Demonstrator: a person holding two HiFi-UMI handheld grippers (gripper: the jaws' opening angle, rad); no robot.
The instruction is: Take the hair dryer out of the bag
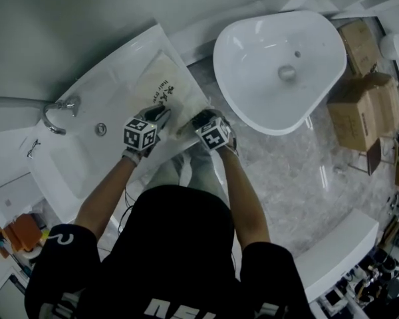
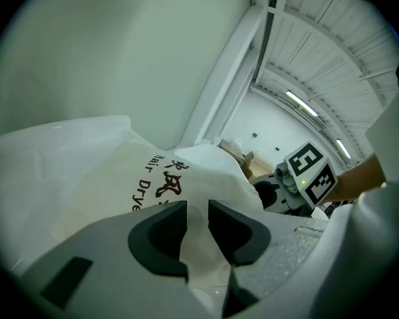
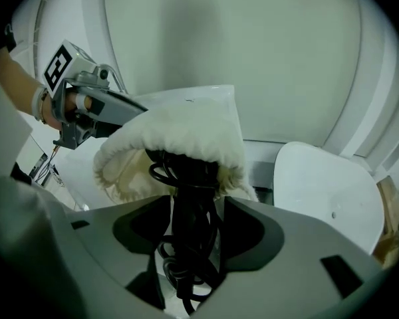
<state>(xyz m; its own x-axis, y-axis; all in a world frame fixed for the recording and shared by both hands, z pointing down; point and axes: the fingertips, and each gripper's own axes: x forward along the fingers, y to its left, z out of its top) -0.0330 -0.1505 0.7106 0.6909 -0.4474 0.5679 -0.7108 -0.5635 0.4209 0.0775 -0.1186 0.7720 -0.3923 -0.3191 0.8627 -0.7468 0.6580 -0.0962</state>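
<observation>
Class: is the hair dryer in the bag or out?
Partly in: the hair dryer, black and cord-wrapped, pokes from the open bag; the rest is hidden inside.

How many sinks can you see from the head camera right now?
2. A rectangular sink with a tap, at left, under the bag; an oval sink at right. The white fixture at lower right may be another.

Bag (image 3: pixel 186 128) cream, dark lettering; hair dryer (image 3: pixel 188 198) black; basin (image 1: pixel 279 65) white; floor (image 1: pixel 286 171) grey marbled.
</observation>
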